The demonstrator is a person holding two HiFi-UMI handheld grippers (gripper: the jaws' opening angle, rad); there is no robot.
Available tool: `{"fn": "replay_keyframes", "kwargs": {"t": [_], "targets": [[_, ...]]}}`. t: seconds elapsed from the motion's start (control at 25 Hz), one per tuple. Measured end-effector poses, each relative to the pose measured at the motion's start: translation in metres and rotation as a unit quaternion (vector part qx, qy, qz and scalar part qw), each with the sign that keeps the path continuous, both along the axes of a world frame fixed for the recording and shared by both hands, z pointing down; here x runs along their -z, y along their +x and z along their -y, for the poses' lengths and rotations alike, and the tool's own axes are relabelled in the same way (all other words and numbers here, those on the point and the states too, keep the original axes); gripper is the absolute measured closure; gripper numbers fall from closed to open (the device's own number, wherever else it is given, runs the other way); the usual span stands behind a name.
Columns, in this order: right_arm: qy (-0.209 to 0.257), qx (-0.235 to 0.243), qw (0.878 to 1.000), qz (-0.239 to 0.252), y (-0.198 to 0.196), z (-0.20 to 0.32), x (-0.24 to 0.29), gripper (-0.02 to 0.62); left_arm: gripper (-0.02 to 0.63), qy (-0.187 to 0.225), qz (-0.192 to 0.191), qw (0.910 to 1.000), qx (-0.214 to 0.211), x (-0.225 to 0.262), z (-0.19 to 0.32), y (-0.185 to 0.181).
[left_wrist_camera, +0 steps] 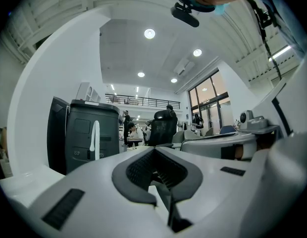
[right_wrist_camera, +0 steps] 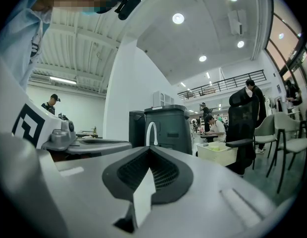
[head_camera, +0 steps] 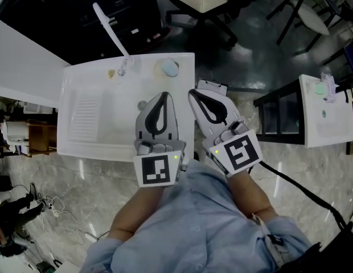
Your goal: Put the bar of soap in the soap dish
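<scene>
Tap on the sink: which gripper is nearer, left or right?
Left. The left gripper shows over the right half of the sink, right of the tap; the right gripper is further out, at its right rim.

White sink with pale blue object atop

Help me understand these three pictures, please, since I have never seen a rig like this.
No robot here: a person holds a claw in each hand. The head view looks down from a camera on the person's head. The other two come from cameras riding on each claw, looking along its jaws. The left claw and right claw are both shut and hold nothing. Below them stands a white basin with a pale blue round thing near its far edge.
</scene>
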State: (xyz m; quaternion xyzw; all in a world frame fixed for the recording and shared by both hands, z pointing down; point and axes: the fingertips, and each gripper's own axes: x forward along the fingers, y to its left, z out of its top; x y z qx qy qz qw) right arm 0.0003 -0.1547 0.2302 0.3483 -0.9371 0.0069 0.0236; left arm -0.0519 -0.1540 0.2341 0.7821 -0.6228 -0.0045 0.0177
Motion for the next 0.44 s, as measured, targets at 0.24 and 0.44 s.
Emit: {"fn": "replay_keyframes", "kwargs": {"t": [0.24, 0.44], "targets": [[-0.001, 0.002, 1.0, 0.001, -0.003, 0.0024, -0.0006, 0.594, 0.601, 0.0, 0.0, 1.0, -0.001, -0.0013, 0.003, -0.0021], [-0.002, 0.003, 1.0, -0.004, -0.0058, 0.0033, -0.0024, 0.594, 0.601, 0.002, 0.002, 1.0, -0.002, -0.001, 0.0047, -0.0047]]}}
